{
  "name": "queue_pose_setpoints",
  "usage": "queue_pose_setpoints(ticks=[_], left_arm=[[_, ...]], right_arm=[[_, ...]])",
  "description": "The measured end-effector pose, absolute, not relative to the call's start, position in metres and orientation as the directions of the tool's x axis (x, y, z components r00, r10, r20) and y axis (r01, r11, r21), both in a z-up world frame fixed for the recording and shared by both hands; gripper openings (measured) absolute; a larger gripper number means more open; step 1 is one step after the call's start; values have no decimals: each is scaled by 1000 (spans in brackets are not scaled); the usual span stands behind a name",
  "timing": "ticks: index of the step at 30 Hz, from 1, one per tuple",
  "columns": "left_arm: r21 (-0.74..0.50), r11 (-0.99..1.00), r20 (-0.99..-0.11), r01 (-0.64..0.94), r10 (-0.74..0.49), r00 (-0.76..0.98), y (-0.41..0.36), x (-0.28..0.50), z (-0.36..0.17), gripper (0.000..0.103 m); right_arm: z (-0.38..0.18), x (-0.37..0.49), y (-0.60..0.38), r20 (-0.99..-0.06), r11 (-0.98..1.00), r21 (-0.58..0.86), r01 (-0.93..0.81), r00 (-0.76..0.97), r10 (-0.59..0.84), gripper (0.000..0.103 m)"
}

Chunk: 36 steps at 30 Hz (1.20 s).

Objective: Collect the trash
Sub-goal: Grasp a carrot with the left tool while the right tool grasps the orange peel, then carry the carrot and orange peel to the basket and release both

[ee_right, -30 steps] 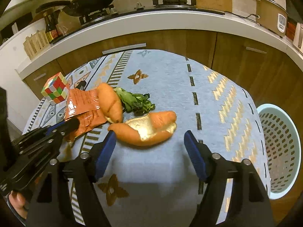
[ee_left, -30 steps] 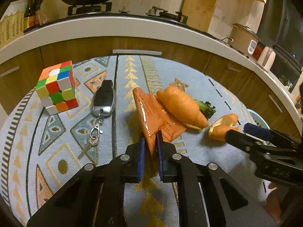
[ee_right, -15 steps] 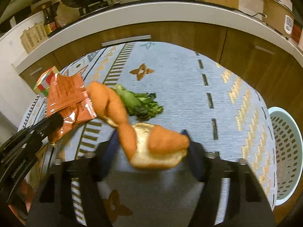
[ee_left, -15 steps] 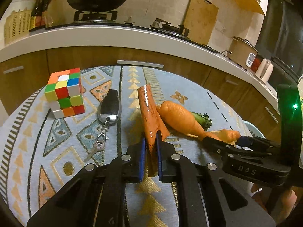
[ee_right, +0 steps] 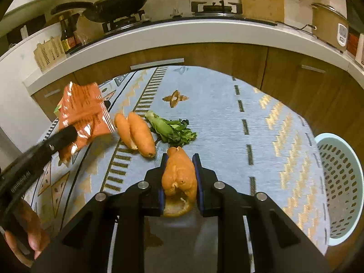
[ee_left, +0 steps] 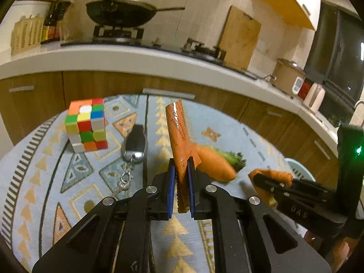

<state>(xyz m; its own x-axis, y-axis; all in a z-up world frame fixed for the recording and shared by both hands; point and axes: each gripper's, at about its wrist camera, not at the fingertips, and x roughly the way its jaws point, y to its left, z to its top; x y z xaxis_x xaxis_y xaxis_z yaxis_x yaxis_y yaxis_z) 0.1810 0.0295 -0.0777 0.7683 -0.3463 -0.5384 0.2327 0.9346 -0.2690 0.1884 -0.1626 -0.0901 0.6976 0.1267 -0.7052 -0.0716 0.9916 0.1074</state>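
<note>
My left gripper (ee_left: 181, 166) is shut on an orange snack wrapper (ee_left: 176, 127), which stands up from the jaws above the table; the right wrist view shows the wrapper (ee_right: 84, 111) lifted at the left. My right gripper (ee_right: 179, 159) has its jaws closing, and its blue pads press on a folded piece of orange peel (ee_right: 178, 175). In the left wrist view that peel (ee_left: 270, 175) shows at the right. A second piece of orange peel (ee_right: 136, 134) and a scrap of leafy greens (ee_right: 170, 129) lie on the patterned tablecloth (ee_right: 227, 118).
A pale blue perforated basket (ee_right: 341, 182) stands on the floor beyond the table's right edge. A colour cube (ee_left: 86, 125) and a car key with keyring (ee_left: 134, 143) lie on the left of the table. Wooden cabinets and a white counter curve behind.
The left gripper has raised the wrapper off the table and upright. The right gripper's jaws have come together from wide apart onto the orange peel, which has folded up between them.
</note>
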Motion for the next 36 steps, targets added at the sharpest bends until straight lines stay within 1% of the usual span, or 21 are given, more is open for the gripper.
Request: queue_pose_setpoints(ticks=[2, 4, 7, 14, 19, 24, 27, 31, 36], left_arm=[[-278, 926, -524, 256, -369, 767, 28, 176, -70, 8], [-326, 892, -510, 312, -444, 737, 27, 172, -62, 8], [-348, 865, -484, 361, -496, 721, 19, 162, -50, 8], [-315, 831, -450, 459, -556, 699, -20, 148, -21, 8], [-294, 796, -443, 529, -604, 662, -63, 144, -7, 8], [-236, 764, -442, 600, -634, 634, -114, 137, 2, 8], [-237, 735, -457, 635, -661, 595, -147, 138, 1, 8], [-243, 691, -493, 681, -692, 527, -186, 143, -9, 8], [-238, 664, -558, 709, -691, 460, -232, 156, -33, 8]], right_arm=[[-79, 178, -165, -689, 994, 89, -65, 717, 109, 18], [-68, 170, -169, -672, 995, 81, -57, 734, 96, 18], [-43, 155, -179, -631, 996, 84, -37, 772, 82, 18], [2, 123, -213, -551, 997, 68, 39, 835, 5, 18], [15, 106, -246, -527, 992, 65, 112, 848, -61, 18], [15, 95, -289, -531, 977, 86, 197, 839, -122, 18], [8, 89, -321, -550, 959, 106, 262, 819, -163, 18], [-6, 80, -355, -578, 934, 139, 329, 793, -193, 18], [-36, 76, -395, -633, 896, 187, 404, 747, -205, 18]])
